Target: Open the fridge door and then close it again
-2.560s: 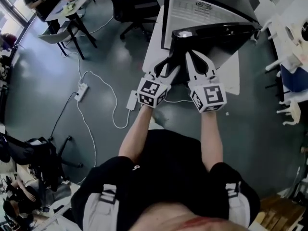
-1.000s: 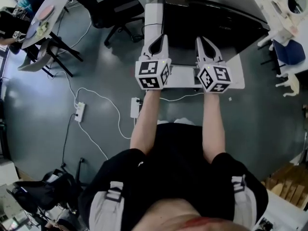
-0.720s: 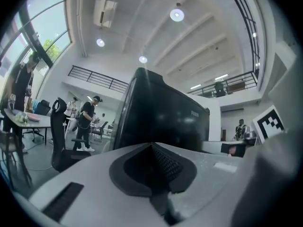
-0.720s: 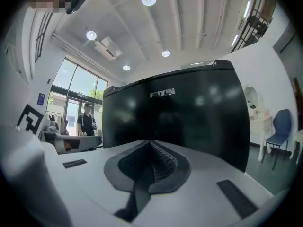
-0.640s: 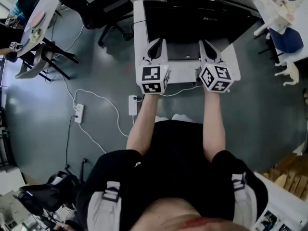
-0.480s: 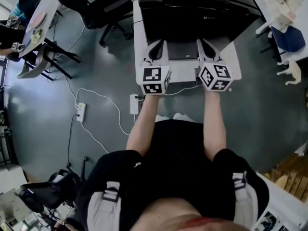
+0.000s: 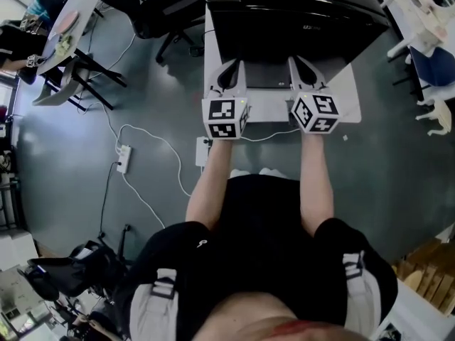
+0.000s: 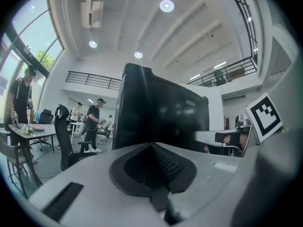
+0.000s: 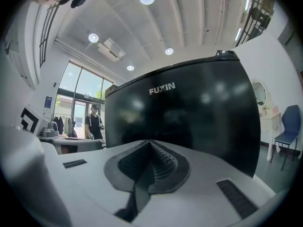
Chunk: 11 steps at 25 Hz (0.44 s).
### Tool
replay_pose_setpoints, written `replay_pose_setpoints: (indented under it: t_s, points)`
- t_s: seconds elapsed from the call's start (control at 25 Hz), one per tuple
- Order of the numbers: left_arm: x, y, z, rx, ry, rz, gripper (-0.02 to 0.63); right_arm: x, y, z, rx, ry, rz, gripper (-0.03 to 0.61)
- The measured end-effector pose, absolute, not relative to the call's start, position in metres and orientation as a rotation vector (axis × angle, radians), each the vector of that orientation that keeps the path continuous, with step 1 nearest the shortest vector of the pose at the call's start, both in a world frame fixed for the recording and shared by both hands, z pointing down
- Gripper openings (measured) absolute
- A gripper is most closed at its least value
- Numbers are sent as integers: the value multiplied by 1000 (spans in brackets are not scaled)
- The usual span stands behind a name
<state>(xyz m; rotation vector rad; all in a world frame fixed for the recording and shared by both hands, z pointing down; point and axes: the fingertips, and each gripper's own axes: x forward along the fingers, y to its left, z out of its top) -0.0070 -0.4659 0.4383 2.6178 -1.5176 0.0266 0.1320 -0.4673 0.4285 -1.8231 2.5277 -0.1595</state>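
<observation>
With the left gripper (image 7: 233,66) and the right gripper (image 7: 296,62) both closed on nothing and held level side by side, note that the black fridge (image 7: 298,13) stands straight ahead, its door (image 9: 189,117) shut and facing both, neither gripper noticeably nearer.

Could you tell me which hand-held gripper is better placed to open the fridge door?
Probably left: left hand-held gripper faces the fridge door's left edge; right hand-held gripper faces its middle.
</observation>
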Motion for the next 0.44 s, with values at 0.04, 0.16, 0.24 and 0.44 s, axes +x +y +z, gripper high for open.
replay_pose_setpoints:
  t_s: [0.04,0.16,0.24,0.44]
  points:
    - [-11,-467,438,2610,-1527,25,-2,131,-468,428,-1818,2532,-157,-6]
    - [-19,-470,432,2593,-1558,-1,-2,129,-468,428,-1805,2539,-151,-6]
    - [-21,-469,431,2591,-1557,-12,-2,127,-470,427,-1800,2543,-146,-6]
    - [-19,-466,433,2601,-1524,-39,-2,120,-472,424,-1791,2554,-136,-6]
